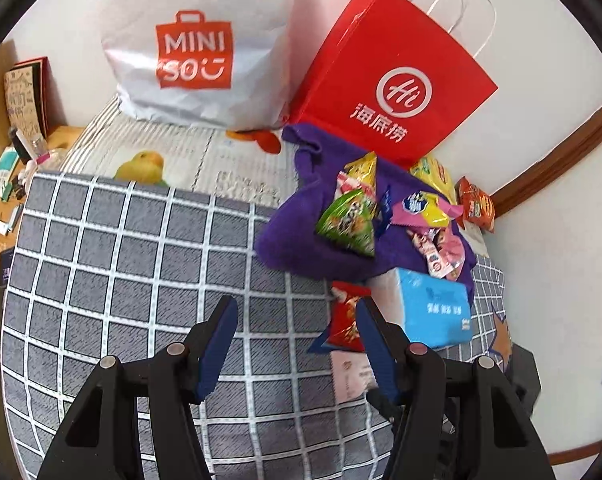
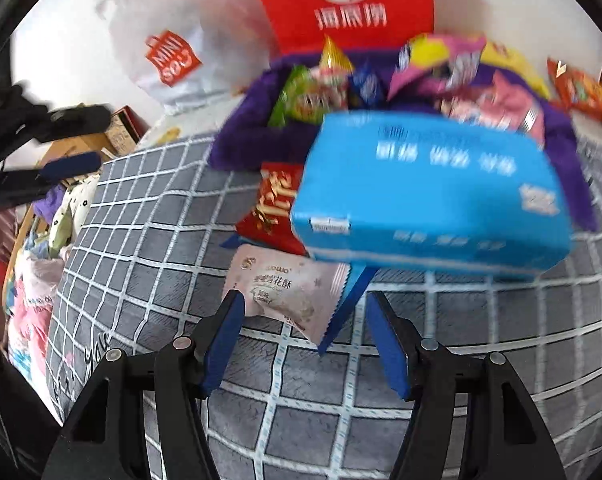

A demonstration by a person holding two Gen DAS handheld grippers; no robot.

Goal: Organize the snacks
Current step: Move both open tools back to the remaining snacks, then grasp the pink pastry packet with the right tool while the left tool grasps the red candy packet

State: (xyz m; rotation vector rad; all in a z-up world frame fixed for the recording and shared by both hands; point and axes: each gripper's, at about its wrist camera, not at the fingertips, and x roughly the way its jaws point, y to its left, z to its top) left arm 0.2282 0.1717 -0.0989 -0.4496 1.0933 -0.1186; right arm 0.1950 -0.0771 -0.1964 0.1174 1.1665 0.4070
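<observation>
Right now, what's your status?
Both grippers open, left gripper, right gripper. Pink snack packet just ahead of right. Blue tissue pack overlaps it.

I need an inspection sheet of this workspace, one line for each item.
Surface: grey checked bedcover.
Job's things: snack packets heaped on a purple cloth; red packet and pale pink packet on the cover.
Clutter: blue tissue pack.
Grippers: left gripper and right gripper, jaws open, empty.
Cables: nothing seen.
Surroundings: white Miniso bag, red paper bag, white wall.
</observation>
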